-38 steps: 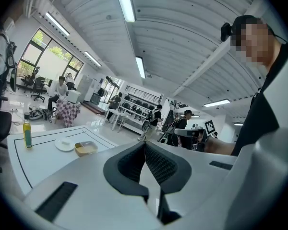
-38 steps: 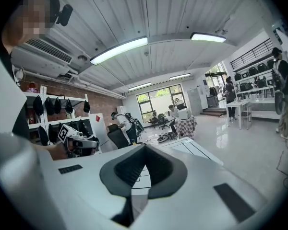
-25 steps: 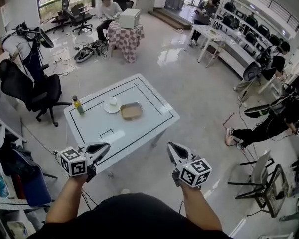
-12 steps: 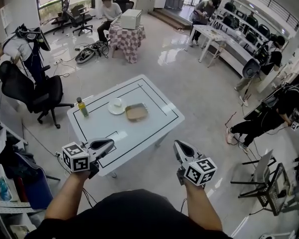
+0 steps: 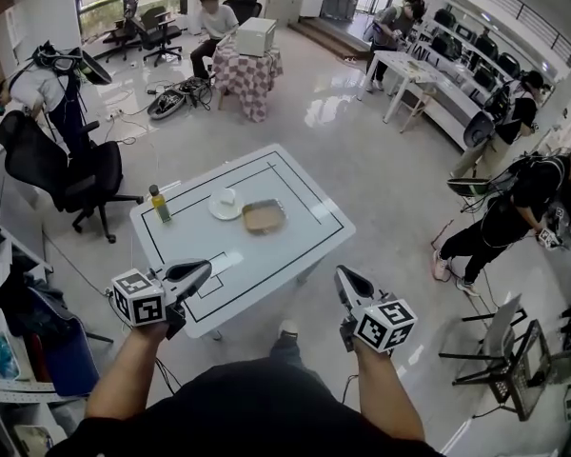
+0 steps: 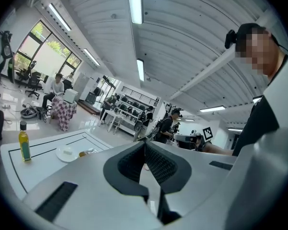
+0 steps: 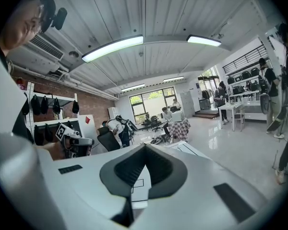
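Glossy workshop floor is seen from above, with a white bench marked with black lines. The left gripper is shown against the bench's near corner, fully clenched, with nothing gripped. The right gripper is held just off the bench's near edge, over the floor, likewise clenched on nothing. Ahead of the left gripper and well apart from it, a bottle, a plate and a tray are set on the bench, with the plate just beside the tray.
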Motion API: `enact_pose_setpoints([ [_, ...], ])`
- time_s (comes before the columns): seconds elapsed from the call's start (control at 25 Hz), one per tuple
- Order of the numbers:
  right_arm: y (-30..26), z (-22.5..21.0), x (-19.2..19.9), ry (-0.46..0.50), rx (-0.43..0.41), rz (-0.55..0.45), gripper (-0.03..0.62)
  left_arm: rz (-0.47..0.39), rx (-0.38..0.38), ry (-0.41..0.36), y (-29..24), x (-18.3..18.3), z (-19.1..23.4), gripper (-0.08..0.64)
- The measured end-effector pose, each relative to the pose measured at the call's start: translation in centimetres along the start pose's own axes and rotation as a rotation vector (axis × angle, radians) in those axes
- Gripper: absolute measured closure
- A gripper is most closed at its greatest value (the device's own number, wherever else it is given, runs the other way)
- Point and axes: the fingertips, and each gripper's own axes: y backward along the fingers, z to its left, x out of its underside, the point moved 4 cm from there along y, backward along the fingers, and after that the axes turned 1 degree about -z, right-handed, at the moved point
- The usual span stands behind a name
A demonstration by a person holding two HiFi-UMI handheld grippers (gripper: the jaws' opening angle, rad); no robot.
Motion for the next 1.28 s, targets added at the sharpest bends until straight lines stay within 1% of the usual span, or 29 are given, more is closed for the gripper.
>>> enact_pose_setpoints([
  [0.24,-2.0,-2.8,-0.1,-0.004,-0.023,0.004,0.575,-0.005,-0.039,-0.007,-1.2,-0.4,1.2,0.537],
  [0.52,-6.6,-7.7,-0.5,-0.012,-0.074,0.029,0.575,-0.002,-0.090,-0.007,-4.9,-1.1,4.0,0.537],
  [0.8,-11.2,-12.6,-2.1,-0.010,-0.122,0.055,0.575,-0.006,-0.128,-0.001,-9.3,-2.8,6.2,0.537],
  [1.04,-15.0,-15.3,-3.3,0.004,-0.169,0.085,0.575,-0.031,-0.170,0.002,-11.5,-4.0,8.5,0.537],
  [1.28,-18.9,-17.9,-4.3,0.007,-0.224,0.118,0.575,-0.047,-0.227,0.031,-13.5,-4.7,10.4,0.537],
])
